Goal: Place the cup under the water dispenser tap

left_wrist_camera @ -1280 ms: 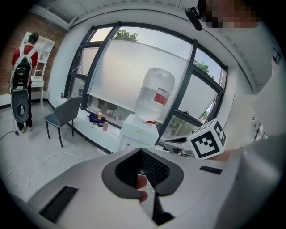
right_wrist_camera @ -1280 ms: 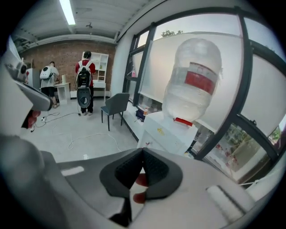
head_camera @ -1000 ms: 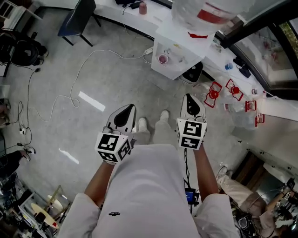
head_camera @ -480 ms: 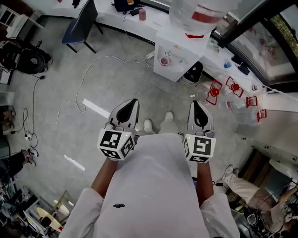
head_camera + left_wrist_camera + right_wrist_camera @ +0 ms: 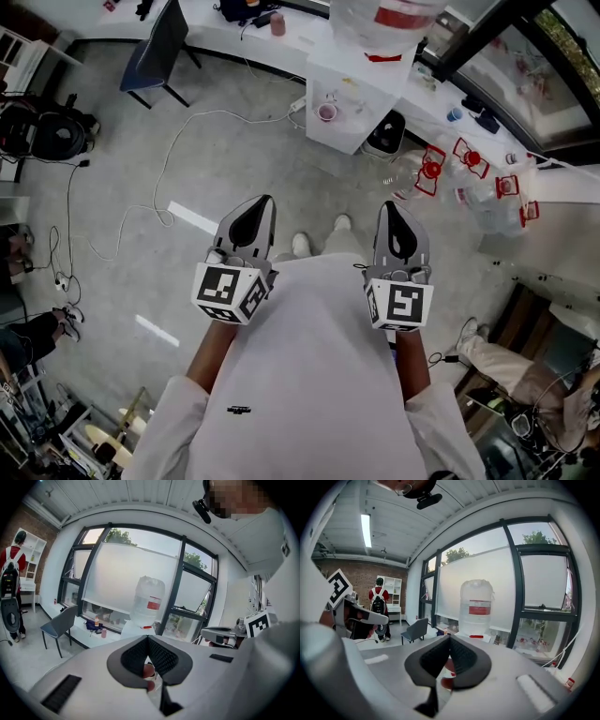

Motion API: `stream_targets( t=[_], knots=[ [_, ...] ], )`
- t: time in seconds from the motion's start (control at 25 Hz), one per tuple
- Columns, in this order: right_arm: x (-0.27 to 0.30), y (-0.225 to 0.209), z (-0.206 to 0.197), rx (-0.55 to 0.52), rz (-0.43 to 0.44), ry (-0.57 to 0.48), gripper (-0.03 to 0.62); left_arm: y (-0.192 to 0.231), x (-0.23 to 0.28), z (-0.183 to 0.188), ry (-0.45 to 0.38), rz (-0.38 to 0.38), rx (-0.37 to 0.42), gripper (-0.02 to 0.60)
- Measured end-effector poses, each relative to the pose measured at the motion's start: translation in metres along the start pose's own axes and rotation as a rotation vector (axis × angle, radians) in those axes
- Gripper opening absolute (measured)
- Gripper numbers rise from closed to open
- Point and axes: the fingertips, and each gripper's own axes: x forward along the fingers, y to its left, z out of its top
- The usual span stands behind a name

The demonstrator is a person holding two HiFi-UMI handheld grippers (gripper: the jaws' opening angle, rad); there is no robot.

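The water dispenser [image 5: 359, 101] is a white cabinet with a big clear bottle [image 5: 379, 17] on top, at the top of the head view. A pink cup [image 5: 326, 112] stands on the cabinet's front ledge. Both gripper views show the bottle [image 5: 147, 598] [image 5: 476, 606] straight ahead, several steps away. My left gripper [image 5: 265, 202] and right gripper [image 5: 385, 207] are held side by side in front of my body, pointing toward the dispenser. Each has its jaws closed tip to tip [image 5: 148, 637] [image 5: 450, 637] with nothing held. A pinkish patch shows through the gap below each tip.
A grey chair [image 5: 157, 45] stands left of the dispenser, and a white cable [image 5: 167, 159] trails over the floor. A black bin [image 5: 385, 141] and red frames [image 5: 430, 174] lie right of the cabinet. A person with a backpack [image 5: 11, 578] stands far left. Another person [image 5: 506, 375] sits at lower right.
Both grippers have risen and tilted toward level, the right one more. The head view has shifted, so the dispenser now sits higher in the frame.
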Motion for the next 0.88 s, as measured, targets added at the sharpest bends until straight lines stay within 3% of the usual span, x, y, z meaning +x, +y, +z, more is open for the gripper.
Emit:
stream_targets(
  t=[0.36,0.88],
  knots=[
    [-0.0033,0.0053,-0.0054,-0.012,0.013,0.052,0.011,-0.0075,-0.0051,0.0024,-0.009,-0.016,0.012,0.006],
    [-0.0089,0.0101,0.0001,0.012,0.029,0.031,0.011,-0.0108,-0.0062,-0.0039,-0.001,-0.028,0.007,0.006]
  ],
)
